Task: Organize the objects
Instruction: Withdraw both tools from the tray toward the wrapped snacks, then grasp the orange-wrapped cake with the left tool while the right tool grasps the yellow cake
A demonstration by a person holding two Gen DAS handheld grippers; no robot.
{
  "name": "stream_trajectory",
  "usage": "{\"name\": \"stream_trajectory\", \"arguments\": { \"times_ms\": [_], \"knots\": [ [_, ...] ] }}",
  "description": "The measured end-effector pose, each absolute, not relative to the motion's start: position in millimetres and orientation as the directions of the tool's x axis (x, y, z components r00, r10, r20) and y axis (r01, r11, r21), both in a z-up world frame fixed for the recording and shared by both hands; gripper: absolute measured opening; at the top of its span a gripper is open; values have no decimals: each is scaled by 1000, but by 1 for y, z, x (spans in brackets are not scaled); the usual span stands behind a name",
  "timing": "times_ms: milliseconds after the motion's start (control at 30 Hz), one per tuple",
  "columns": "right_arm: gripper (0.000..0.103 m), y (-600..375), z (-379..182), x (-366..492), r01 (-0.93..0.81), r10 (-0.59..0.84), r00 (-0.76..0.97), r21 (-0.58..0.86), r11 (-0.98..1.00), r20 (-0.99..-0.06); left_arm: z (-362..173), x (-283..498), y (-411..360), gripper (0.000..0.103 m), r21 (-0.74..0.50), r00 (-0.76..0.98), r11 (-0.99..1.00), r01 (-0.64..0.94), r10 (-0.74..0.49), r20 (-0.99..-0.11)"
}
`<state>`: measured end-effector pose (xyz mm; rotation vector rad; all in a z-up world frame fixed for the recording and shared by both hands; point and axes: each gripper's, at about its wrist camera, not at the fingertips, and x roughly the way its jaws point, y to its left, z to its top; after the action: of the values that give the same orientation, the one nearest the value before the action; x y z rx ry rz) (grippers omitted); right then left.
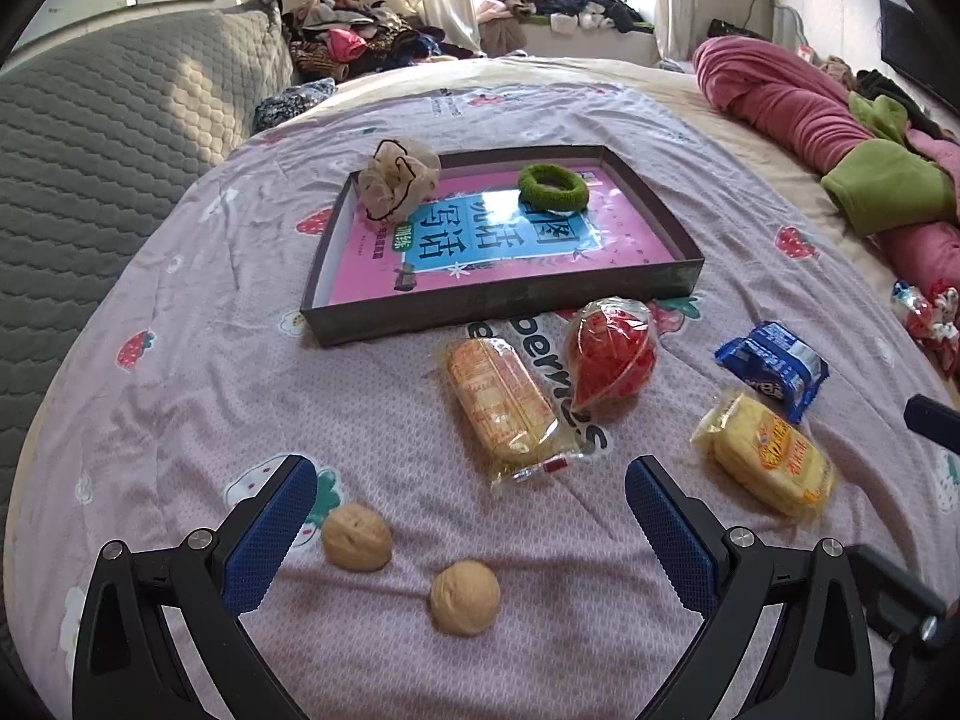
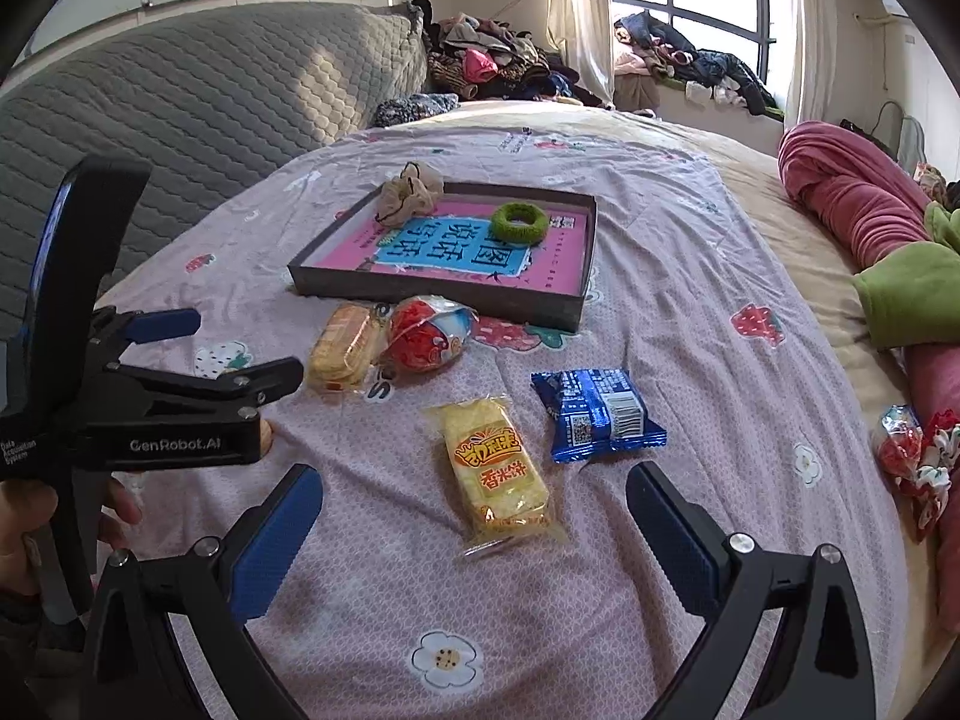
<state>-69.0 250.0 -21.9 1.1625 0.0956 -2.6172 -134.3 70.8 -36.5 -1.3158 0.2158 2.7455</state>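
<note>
Both grippers wide open, nothing held: left gripper [image 1: 471, 501] hovers low over two tan walnuts [image 1: 356, 536] lying near each other on the pink strawberry-print bedsheet [image 1: 180, 396]; right gripper [image 2: 474, 504] hovers over a yellow plastic-wrapped rice cracker pack [image 2: 497, 471], which sits between its fingers but untouched. Shallow dark cardboard box tray [image 1: 498, 306] further back already holds a pink-and-blue book [image 1: 498, 240], a fuzzy green hair ring [image 1: 552, 185], and a beige mesh scrunchie [image 1: 396, 183] perched on its far left corner. Still loose on the sheet: an orange-yellow wrapped biscuit pack [image 1: 501, 402], a red clear-wrapped snack [image 1: 612, 354], a blue foil cookie packet [image 2: 594, 414]. Looks like early sorting, approach phase before a pick. Next likely: lower right gripper and pinch the cracker pack across its narrow width, or left drops on a walnut; those are round and may roll on soft bedding.
</note>
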Motion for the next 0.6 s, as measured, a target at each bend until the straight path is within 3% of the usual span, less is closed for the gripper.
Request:
{"name": "stream_trajectory", "arguments": {
  "times_ms": [600],
  "knots": [
    [102, 250, -58, -100, 249, -210, -590, 72, -966, -780, -70, -185, 72, 103, 113, -571, -987, -113, -29, -820]
  ]
}}
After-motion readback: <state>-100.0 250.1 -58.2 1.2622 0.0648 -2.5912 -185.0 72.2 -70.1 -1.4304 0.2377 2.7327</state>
